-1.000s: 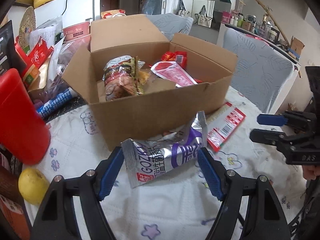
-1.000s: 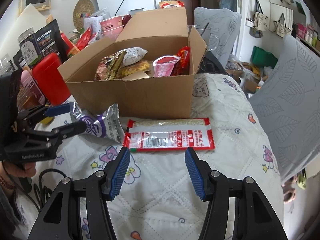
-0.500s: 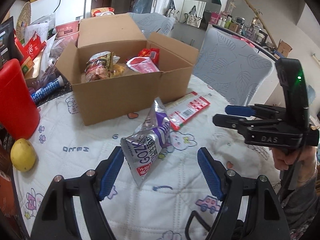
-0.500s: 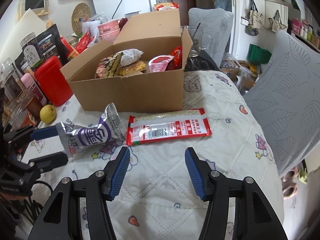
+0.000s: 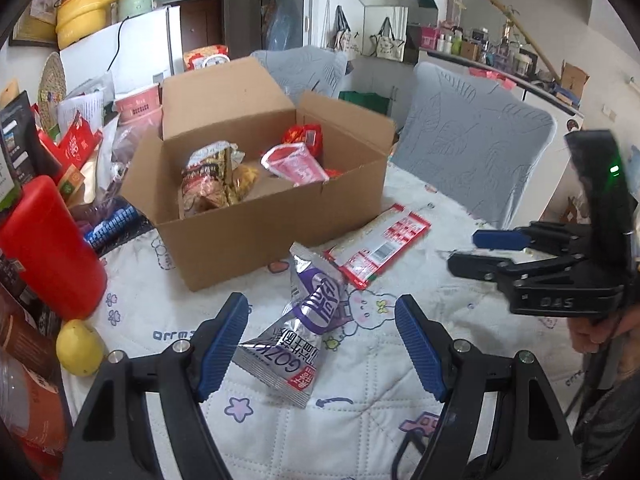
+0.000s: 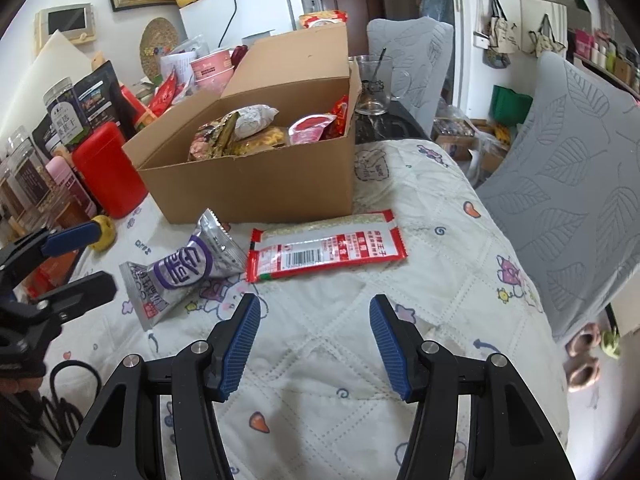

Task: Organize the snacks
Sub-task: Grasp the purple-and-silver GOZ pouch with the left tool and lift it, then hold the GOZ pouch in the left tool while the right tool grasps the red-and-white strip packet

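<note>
An open cardboard box [image 5: 256, 236] [image 6: 256, 188] with several snack packs inside stands on the quilted table. A silver and purple snack bag [image 5: 300, 328] [image 6: 180, 276] lies in front of it, between the open fingers of my left gripper [image 5: 320, 340], not held. A flat red snack pack [image 5: 376, 246] [image 6: 326, 250] lies to its right, beside the box. My right gripper [image 6: 316, 344] is open and empty, a little short of the red pack. It also shows in the left wrist view [image 5: 480, 252].
A red canister [image 5: 48, 248] [image 6: 106, 168] and a yellow fruit [image 5: 80, 346] sit left of the box, with jars and packets behind. A glass mug [image 6: 372, 84] stands behind the box. Grey covered chairs [image 5: 472, 152] stand at the table's right.
Both grippers have drawn back from the box. The silver bag, held up off the table before, now lies on the cloth between the left fingers.
</note>
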Available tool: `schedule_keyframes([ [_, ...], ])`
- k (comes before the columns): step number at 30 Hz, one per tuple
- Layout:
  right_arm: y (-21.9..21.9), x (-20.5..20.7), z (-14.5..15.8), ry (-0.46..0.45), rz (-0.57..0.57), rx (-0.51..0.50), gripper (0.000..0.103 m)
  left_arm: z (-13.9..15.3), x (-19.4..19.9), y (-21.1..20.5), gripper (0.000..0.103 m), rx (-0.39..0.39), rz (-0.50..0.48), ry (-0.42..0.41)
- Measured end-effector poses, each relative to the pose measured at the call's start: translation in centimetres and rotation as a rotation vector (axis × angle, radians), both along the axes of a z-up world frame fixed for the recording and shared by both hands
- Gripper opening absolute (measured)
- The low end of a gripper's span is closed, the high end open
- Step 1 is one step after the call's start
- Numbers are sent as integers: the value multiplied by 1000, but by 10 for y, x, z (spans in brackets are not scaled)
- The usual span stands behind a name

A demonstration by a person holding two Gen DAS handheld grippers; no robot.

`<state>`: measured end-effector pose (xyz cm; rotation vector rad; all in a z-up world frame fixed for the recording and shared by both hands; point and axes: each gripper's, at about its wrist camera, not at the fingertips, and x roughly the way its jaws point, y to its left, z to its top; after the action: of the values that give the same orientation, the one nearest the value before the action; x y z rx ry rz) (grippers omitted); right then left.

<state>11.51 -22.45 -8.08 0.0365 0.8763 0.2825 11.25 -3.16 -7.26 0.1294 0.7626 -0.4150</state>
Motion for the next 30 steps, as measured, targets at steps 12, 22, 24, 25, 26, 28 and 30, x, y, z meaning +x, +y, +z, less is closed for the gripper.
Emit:
schedule_keyframes([
  [12, -12, 23, -8, 17, -15, -42, 64, -51, 43, 2, 56, 60, 45, 148],
  [22, -24, 74, -37, 96, 24, -56, 69, -59, 58, 7, 33, 18, 115, 228],
  [24, -27, 84, -42, 110, 33, -38, 69, -58, 58, 8, 33, 10, 123, 233],
  [25, -29, 88, -44, 114, 38, -25, 69, -58, 58, 8, 33, 6, 126, 237],
  [26, -32, 91, -45, 118, 41, -9, 69, -57, 57, 8, 33, 4, 131, 240],
  [28, -35, 96, -46, 123, 50, 15, 69, -57, 58, 7, 32, 2, 136, 241],
  [30, -36, 99, -46, 118, 64, 31, 69, -56, 58, 6, 32, 3, 142, 234],
])
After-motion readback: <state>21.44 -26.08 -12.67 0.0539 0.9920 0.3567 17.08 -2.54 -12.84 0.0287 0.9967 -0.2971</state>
